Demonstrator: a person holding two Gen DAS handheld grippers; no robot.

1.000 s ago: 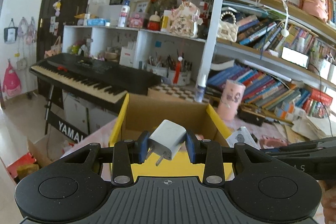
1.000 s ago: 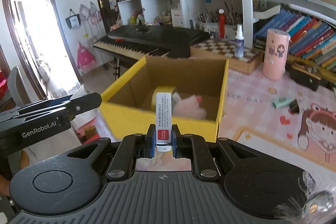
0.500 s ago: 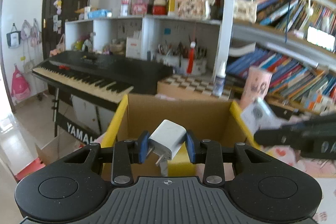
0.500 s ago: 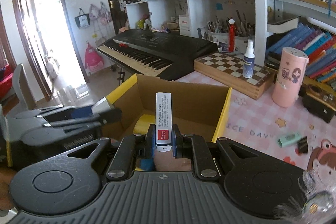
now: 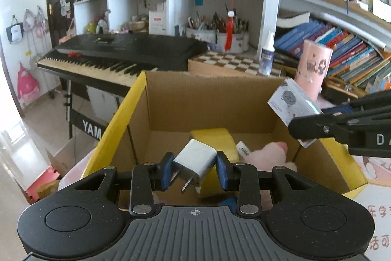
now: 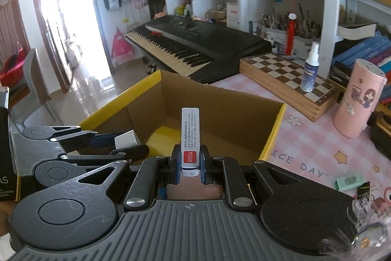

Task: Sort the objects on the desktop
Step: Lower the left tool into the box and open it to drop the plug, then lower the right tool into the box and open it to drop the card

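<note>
Left gripper (image 5: 194, 170) clamped on a white charger (image 5: 194, 161), prongs angled down, above the near edge of the box (image 5: 127, 111). Right gripper (image 6: 190, 164) pinched on a slim upright pack (image 6: 190, 136), also over the box. Below and just ahead: yellow tape roll (image 5: 215, 138), pink plush (image 5: 268, 154). Further off: chessboard (image 6: 288, 75), spray bottle (image 6: 309, 67), pink canister (image 6: 358, 99), keyboard (image 6: 185, 43).
</note>
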